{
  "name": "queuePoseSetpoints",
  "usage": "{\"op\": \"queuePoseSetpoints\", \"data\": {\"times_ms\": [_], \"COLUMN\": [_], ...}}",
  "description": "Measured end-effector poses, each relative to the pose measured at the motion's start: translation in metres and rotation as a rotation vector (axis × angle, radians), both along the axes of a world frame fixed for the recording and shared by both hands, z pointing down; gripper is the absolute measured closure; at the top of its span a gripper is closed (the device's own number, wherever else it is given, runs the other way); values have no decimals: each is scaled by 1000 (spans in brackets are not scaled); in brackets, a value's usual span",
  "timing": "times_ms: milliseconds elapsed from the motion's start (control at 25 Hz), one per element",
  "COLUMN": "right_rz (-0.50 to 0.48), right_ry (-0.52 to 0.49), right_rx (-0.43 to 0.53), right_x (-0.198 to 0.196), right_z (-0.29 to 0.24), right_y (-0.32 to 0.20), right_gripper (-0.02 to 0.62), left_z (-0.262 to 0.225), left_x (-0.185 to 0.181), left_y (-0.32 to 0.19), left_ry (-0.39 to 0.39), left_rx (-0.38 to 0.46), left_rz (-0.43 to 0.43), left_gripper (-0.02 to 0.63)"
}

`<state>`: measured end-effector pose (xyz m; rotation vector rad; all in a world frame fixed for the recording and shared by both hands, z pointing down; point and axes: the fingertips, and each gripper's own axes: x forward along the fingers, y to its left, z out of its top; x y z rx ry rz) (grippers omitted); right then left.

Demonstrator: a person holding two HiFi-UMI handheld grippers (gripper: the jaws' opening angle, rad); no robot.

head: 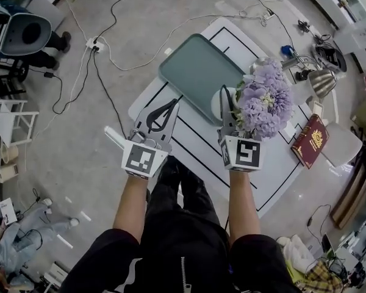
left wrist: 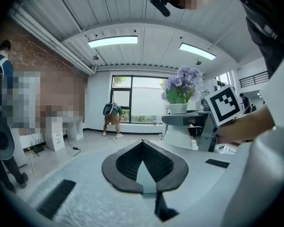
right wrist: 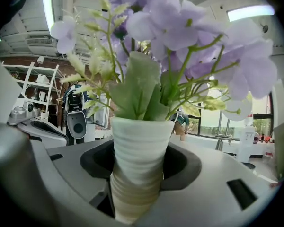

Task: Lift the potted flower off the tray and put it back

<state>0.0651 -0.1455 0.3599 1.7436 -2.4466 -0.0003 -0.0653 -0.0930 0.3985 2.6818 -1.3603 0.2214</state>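
While the right gripper [head: 226, 105] pinches its pot, the potted flower [head: 265, 99] appears lifted just off the tray's [head: 192, 72] right edge, above the tabletop [head: 189, 140]; only replacement remains. The left gripper [head: 169, 107] is pressed together, empty.

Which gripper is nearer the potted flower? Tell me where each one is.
Right. The right gripper is clamped on the white pot of the potted flower, holding it. The left gripper is shut and empty, off to the flower's left, not touching it.
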Motion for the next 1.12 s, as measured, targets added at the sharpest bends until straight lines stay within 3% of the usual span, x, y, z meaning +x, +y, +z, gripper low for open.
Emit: {"op": "queuePoseSetpoints", "data": {"times_ms": [640,1120], "right_rz": [-136,-153], "right_ry": [60,62], "right_rx": [3,-16], "right_x": [-56,-53], "right_z": [47,83], "right_y": [-65,-95], "right_gripper": [347,347], "left_z": [23,50], "left_x": [-33,-47], "left_y": [18,15], "left_ry": [9,-9], "left_rx": [-80,-144], "left_rz": [-76,-120], "left_gripper": [603,603]}}
